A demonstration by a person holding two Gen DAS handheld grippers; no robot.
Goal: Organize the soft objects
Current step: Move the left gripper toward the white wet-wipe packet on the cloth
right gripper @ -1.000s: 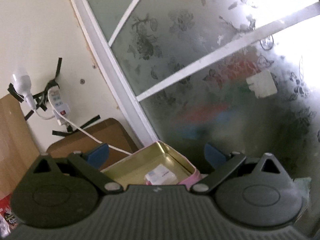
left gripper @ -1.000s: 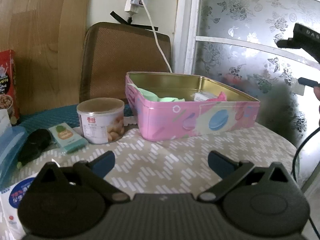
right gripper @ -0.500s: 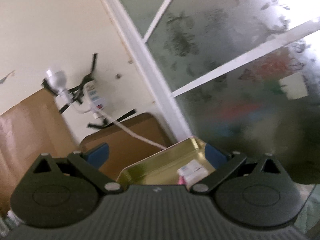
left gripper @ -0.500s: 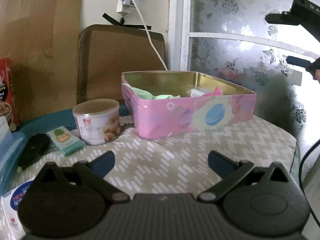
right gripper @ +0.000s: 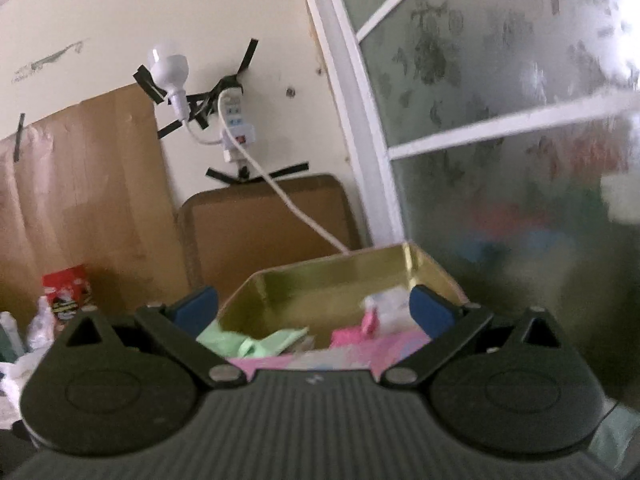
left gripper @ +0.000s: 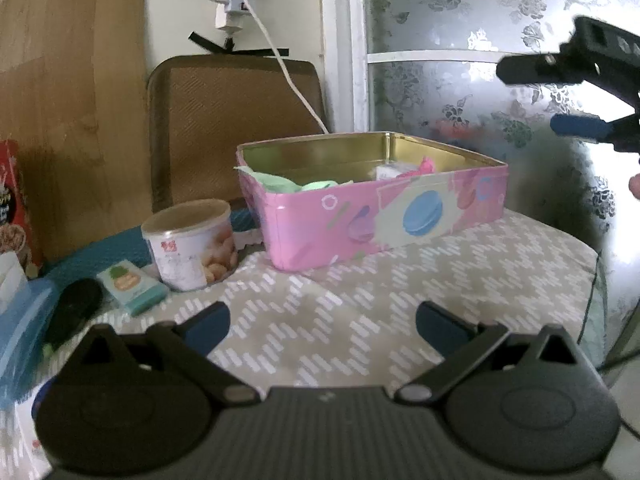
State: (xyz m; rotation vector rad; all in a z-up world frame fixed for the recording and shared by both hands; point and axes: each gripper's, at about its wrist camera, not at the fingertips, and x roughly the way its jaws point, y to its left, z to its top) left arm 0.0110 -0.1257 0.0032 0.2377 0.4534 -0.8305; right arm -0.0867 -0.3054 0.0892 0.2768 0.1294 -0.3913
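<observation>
A pink tin [left gripper: 384, 216] with a gold inside stands on the patterned tablecloth [left gripper: 360, 312]. It holds a green cloth [left gripper: 288, 184], a pink cloth [left gripper: 424, 168] and a small white pack [left gripper: 390, 170]. My left gripper [left gripper: 322, 322] is open and empty, low over the cloth in front of the tin. My right gripper [right gripper: 314, 306] is open and empty, raised above the tin's near right side; it also shows in the left wrist view [left gripper: 560, 96]. The right wrist view shows the tin [right gripper: 340, 284], green cloth [right gripper: 256, 342] and pink cloth [right gripper: 352, 334].
A snack can [left gripper: 192, 244], a teal pack [left gripper: 134, 288], a dark object [left gripper: 76, 312] and a blue container [left gripper: 20, 328] lie left of the tin. A red box [left gripper: 16, 204] stands far left. A brown cushion [left gripper: 232, 120], a power cord [left gripper: 280, 68] and frosted glass door [left gripper: 500, 80] are behind.
The right gripper has tilted down and swung left, so the tin's contents now show between its fingers. The left gripper has shifted slightly right and back. Both stay open.
</observation>
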